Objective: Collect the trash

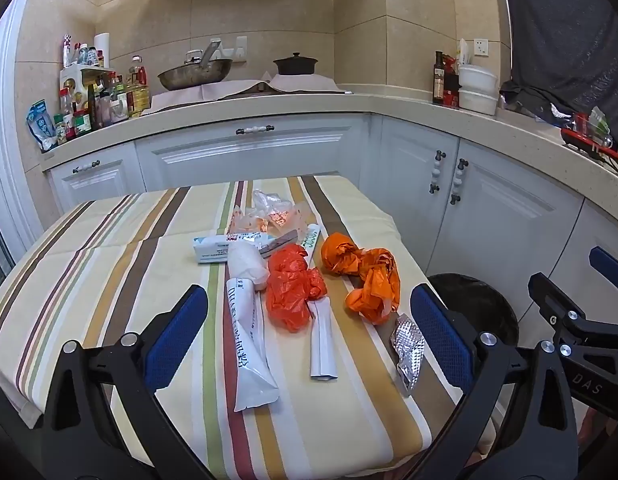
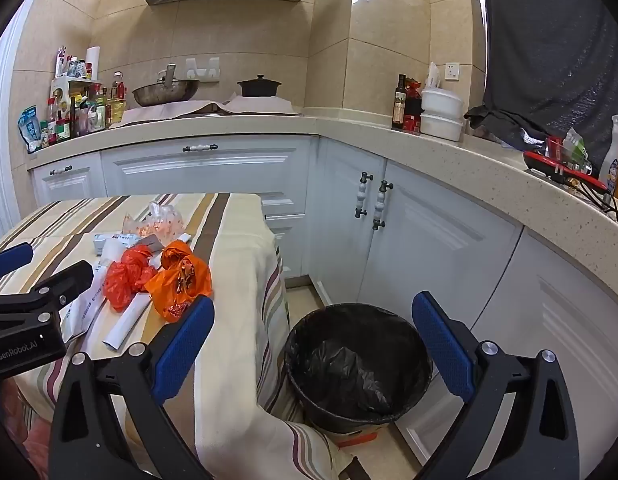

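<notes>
Trash lies on the striped tablecloth (image 1: 109, 248): a red plastic bag (image 1: 293, 292), an orange plastic bag (image 1: 365, 276), a long white wrapper (image 1: 249, 344), a folded white paper sleeve (image 1: 323, 344), a crumpled foil blister pack (image 1: 408, 350), a white carton (image 1: 217, 246) and clear printed wrappers (image 1: 269, 212). My left gripper (image 1: 309, 332) is open and empty, hovering above the near trash. My right gripper (image 2: 313, 344) is open and empty above the black-lined trash bin (image 2: 357, 364), right of the table. The red bag (image 2: 125, 276) and orange bag (image 2: 181, 280) also show in the right wrist view.
White cabinets (image 2: 409, 240) stand close behind the bin. The counter (image 1: 269, 108) holds a wok (image 1: 195, 74), a black pot (image 1: 295, 65), bottles and white containers (image 1: 477, 88). The bin (image 1: 473, 308) sits on the floor by the table's right edge.
</notes>
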A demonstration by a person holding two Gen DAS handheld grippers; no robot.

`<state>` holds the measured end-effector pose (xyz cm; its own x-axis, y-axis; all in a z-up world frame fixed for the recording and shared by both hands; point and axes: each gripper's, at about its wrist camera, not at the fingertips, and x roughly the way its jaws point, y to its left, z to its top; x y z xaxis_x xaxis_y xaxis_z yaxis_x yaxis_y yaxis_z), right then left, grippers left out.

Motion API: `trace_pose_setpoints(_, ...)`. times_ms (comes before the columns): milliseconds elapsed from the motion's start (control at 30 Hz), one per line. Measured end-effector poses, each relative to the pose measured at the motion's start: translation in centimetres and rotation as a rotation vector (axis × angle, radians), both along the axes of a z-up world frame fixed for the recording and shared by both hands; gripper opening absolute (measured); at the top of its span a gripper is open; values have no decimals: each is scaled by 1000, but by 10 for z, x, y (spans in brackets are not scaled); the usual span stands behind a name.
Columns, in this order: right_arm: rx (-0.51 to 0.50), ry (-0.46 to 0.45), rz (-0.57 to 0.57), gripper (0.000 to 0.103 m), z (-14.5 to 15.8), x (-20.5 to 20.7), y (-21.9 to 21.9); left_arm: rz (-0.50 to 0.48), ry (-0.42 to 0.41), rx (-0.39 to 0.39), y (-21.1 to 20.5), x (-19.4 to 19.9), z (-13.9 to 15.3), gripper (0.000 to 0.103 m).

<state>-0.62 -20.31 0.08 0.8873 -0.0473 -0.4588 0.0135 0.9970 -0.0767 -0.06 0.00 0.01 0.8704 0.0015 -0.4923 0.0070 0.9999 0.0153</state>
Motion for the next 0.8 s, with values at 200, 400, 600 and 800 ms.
trace_pose_setpoints(200,1,1,0,96,2,-1,0,7,6,1,0,0,0,99)
trace_pose_setpoints(400,2,-2,-1,96,4,-1,0,8,6,-4,3,-4,3,99)
trace_pose_setpoints(600,1,-4,-2,96,6,-2,0,9,8,-3,5,-8,5,99)
trace_pose_setpoints(800,-1,-5,-1,96,7,-2,-1,13,10,-2,6,-11,8,99)
